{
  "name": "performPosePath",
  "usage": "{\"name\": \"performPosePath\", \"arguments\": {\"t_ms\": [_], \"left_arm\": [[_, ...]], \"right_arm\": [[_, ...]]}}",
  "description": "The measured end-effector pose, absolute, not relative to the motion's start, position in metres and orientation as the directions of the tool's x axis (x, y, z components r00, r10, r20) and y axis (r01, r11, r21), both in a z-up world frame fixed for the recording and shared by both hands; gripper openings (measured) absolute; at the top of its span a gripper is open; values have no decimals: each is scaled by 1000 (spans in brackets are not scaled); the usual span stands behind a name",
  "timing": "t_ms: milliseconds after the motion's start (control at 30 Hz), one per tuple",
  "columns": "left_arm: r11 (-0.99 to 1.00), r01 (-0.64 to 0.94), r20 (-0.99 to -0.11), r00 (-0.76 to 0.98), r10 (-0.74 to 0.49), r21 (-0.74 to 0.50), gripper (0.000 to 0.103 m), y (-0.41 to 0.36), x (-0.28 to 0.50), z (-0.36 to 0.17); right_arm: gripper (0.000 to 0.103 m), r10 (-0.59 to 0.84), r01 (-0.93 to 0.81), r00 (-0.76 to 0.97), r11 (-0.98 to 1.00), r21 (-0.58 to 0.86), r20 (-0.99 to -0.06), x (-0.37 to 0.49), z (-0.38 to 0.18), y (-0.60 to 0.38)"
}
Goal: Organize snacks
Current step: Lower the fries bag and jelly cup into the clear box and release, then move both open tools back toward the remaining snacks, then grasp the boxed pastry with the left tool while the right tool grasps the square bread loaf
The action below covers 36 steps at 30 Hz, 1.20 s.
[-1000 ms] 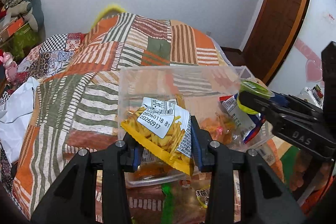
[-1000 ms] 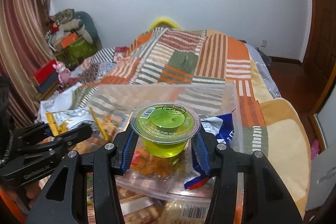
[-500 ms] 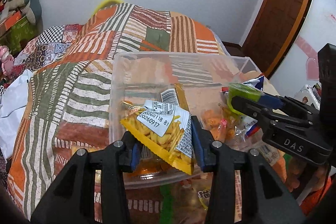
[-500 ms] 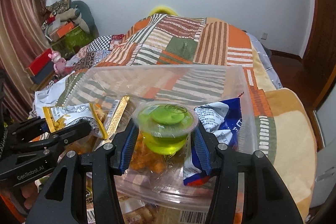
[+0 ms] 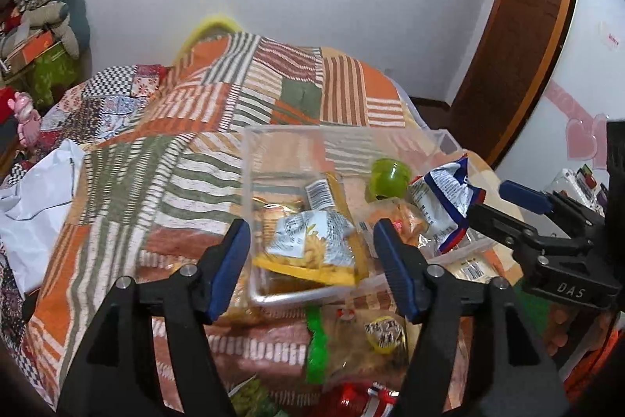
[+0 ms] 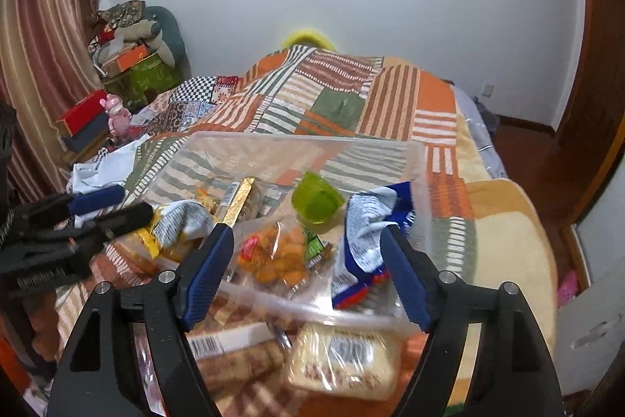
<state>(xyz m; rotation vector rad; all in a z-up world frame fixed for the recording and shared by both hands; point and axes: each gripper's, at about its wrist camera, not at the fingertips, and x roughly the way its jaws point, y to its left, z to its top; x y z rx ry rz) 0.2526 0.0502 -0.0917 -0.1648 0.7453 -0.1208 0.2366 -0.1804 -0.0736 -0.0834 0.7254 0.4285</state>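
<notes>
A clear plastic bin (image 5: 250,190) (image 6: 424,190) sits on the patchwork bed. Inside lie a yellow bag of snack sticks (image 5: 312,245) (image 6: 172,225), a green jelly cup (image 5: 388,178) (image 6: 316,200) on its side, an orange snack pack (image 6: 277,256) and a blue-and-white bag (image 5: 445,202) (image 6: 367,233). My left gripper (image 5: 308,264) is open and empty above the yellow bag. My right gripper (image 6: 306,272) is open and empty above the bin's near edge; it also shows in the left wrist view (image 5: 523,198).
Loose snack packs lie in front of the bin: a clear bag with a green strip (image 5: 351,342), a wrapped cake (image 6: 343,358), a barcode pack (image 6: 222,342). A white plastic bag (image 5: 35,202) lies at left. Boxes and toys stand by the wall (image 6: 133,65).
Both grippers opened and pulled back. The yellow bag dropped from the left gripper into the bin. The green jelly cup dropped from the right gripper and tipped over in the bin.
</notes>
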Motion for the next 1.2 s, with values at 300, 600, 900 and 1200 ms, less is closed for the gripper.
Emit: {"name": "performPosePath", "arguments": {"t_ms": [300,600,900,1200], "left_arm": [[992,4,-693,715,-93,-128,70,77,226,-96],[987,-53,-762,642,-85,-154,71,111,223,-134],[981,-46,-815,564,-131,-190,72,120,245,-173],[985,-11,-812,567,-137,-174,84,108,263,-185]], "right_arm": [[81,352,-403,670,912,78,-654,214,-76,-198],[84,328,-388,640,919,77,-695,203,-100,-211],[85,308,-370,565,924,98,-765,208,-134,-212],[85,308,-376,533,921,105,-788,216,-145,-202]]}}
